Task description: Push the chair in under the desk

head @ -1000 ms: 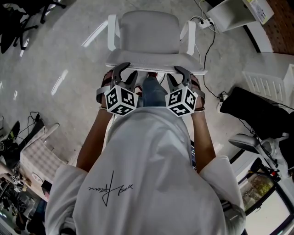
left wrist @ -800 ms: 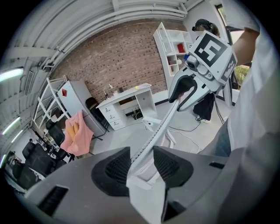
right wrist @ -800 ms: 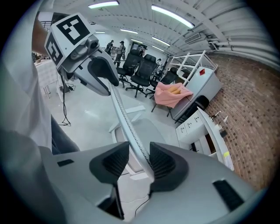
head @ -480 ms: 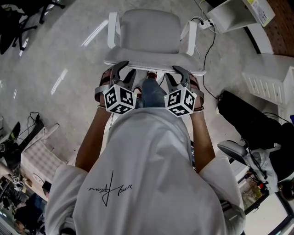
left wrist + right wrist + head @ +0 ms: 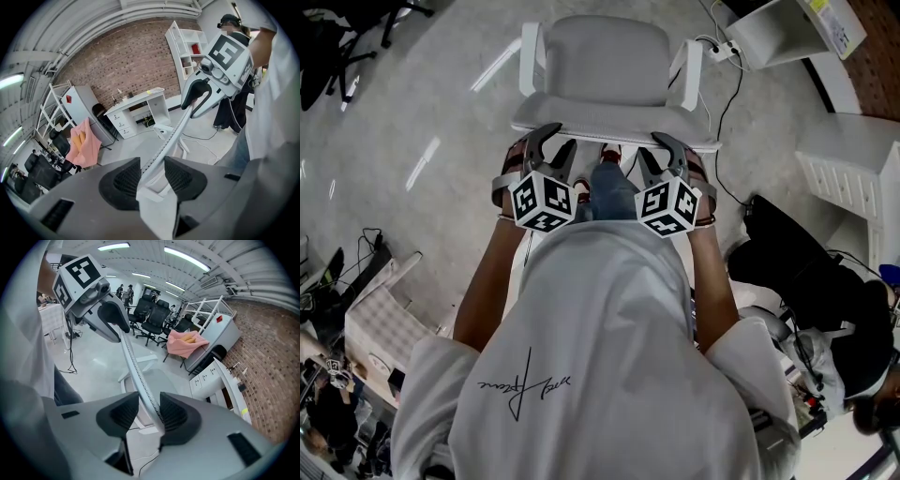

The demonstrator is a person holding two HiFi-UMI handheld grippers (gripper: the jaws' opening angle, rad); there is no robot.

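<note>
**Tech A:** State of the tongs?

**Tech B:** Left gripper (image 5: pixel 151 174): jaws closed on the backrest rim (image 5: pixel 172 133), with both pads (image 5: pixel 123 180) bearing on it. Right gripper (image 5: pixel 149 412): jaws set apart astride the same rim. The rim lies against one pad (image 5: pixel 172 414), with a sliver of gap at the other, so it is not clamped.

**Tech A:** Any markings?

**Tech B:** The marker cubes (image 5: pixel 546 202) carry black-and-white square codes. The shirt (image 5: pixel 609 309) bears a handwritten-style script (image 5: pixel 525 384), which cannot be read.

**Tech A:** View differences?

**Tech B:** The head view alone shows the whole chair (image 5: pixel 609 66): seat, both armrests (image 5: pixel 530 61), and a cable (image 5: pixel 722 103) on the floor beside it. It shows both grippers side by side on the near edge of the backrest, left and right of centre. The left gripper view adds the brick wall (image 5: pixel 122 61), the white desk (image 5: pixel 136 101) against it and a pink cloth (image 5: pixel 84 140). The right gripper view adds a group of black office chairs (image 5: pixel 152 312).

**Tech A:** Chair position?

**Tech B:** On open floor directly ahead of the grippers, well apart from the desk.
</note>
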